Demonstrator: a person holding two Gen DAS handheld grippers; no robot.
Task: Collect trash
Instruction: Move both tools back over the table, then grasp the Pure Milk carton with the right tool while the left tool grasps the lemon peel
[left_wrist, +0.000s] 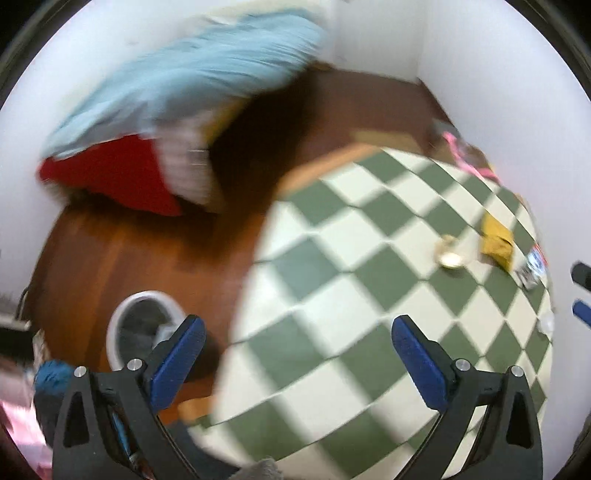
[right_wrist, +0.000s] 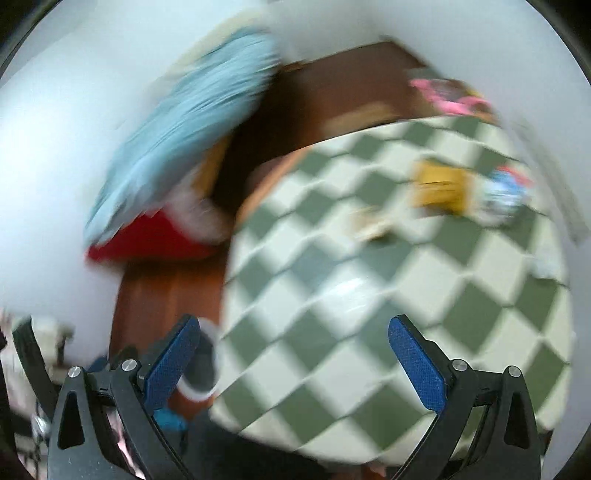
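both frames blurred. left gripper and right gripper spread wide, holding nothing, above checkered table; yellow wrapper, bin on floor.

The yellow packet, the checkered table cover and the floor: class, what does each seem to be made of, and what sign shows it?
Yellow packet: probably thin plastic or foil film; it lies crumpled.
Checkered table cover: likely smooth vinyl or cloth; blur leaves it open.
Floor: wood or wood-look boards, glossy reddish brown with plank lines.
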